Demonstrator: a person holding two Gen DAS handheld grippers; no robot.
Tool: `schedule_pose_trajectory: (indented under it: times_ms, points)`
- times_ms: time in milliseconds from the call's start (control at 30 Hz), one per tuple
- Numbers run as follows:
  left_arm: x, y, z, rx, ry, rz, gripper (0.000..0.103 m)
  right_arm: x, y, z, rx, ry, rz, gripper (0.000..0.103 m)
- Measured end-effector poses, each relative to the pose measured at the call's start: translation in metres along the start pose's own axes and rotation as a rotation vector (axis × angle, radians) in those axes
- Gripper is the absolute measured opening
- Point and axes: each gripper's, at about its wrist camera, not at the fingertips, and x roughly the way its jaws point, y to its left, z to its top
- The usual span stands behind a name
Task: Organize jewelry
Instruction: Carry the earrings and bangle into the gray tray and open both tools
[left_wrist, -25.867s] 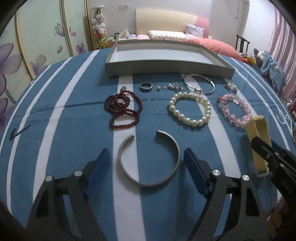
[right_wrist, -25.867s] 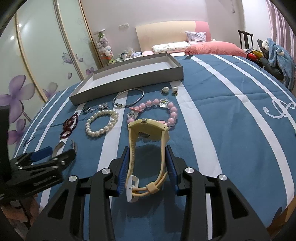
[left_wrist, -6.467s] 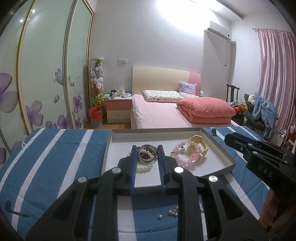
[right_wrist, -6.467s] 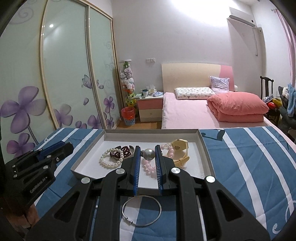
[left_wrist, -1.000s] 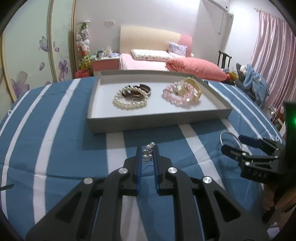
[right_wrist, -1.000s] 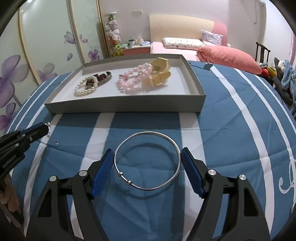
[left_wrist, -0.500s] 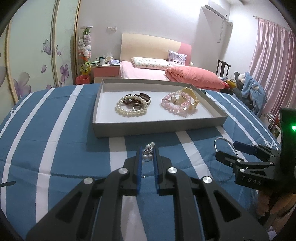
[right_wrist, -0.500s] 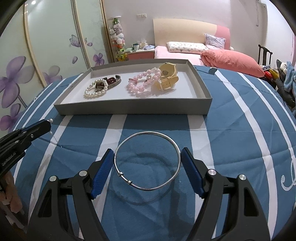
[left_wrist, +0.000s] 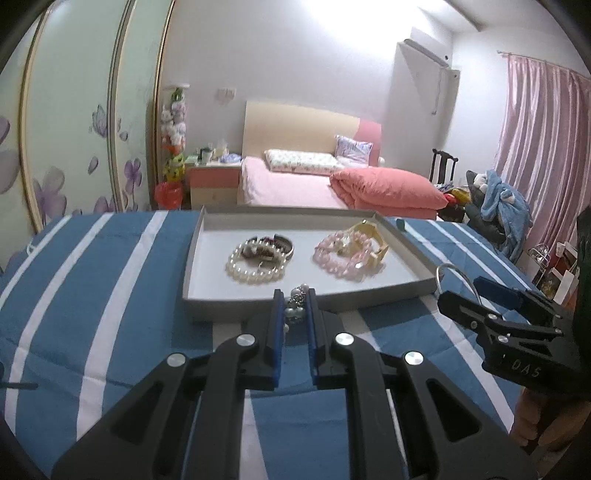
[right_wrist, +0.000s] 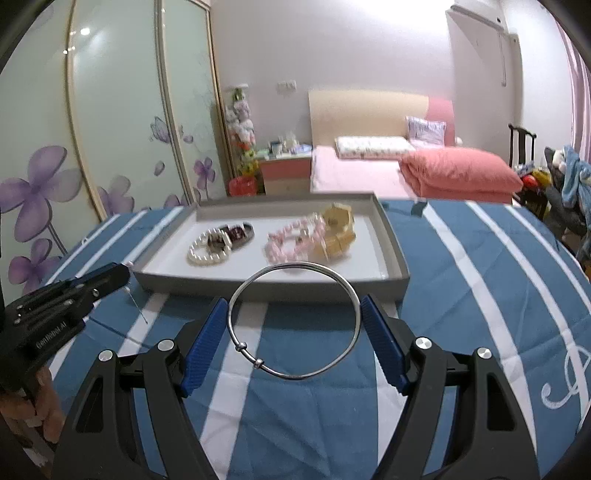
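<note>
Left wrist view: the left gripper (left_wrist: 294, 314) is clamped on a pearl earring cluster (left_wrist: 296, 309), held before the grey tray (left_wrist: 413, 288).

Right wrist view: the right gripper (right_wrist: 294, 325) grips a silver bangle (right_wrist: 293, 320) above the striped tabletop (right_wrist: 461, 295), just short of the tray.

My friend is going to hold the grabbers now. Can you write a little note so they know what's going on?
Left gripper: shut on a small pearl earring cluster, held just short of the tray's near wall.
Right gripper: clamped across a thin silver bangle, lifted in front of the tray.
Grey tray on the blue striped cloth: holds the white pearl bracelet with dark beads inside it, the pink bead bracelet and the cream watch.
Left to do: put the earrings and the bangle in the tray.
</note>
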Motion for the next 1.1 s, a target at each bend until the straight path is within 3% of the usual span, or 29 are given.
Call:
schedule_pose_trajectory:
  times_ms: [400, 600, 867, 1100]
  points:
    - [-0.005, -0.005, 0.010, 0.022, -0.043, 0.003, 0.012, -0.008, 0.005, 0.012, -0.024, -0.083, -0.002, 0.074]
    - [-0.002, -0.002, 0.031, 0.021, -0.083, 0.006, 0.012, -0.007, 0.004, 0.031, -0.028, -0.159, -0.016, 0.074]
    - [0.024, 0.003, 0.061, 0.009, -0.131, 0.027, 0.012, 0.015, 0.000, 0.054, 0.003, -0.230, -0.025, 0.074]
    - [0.053, 0.004, 0.070, 0.017, -0.150, 0.051, 0.012, 0.052, 0.000, 0.061, 0.011, -0.204, -0.024, 0.074]
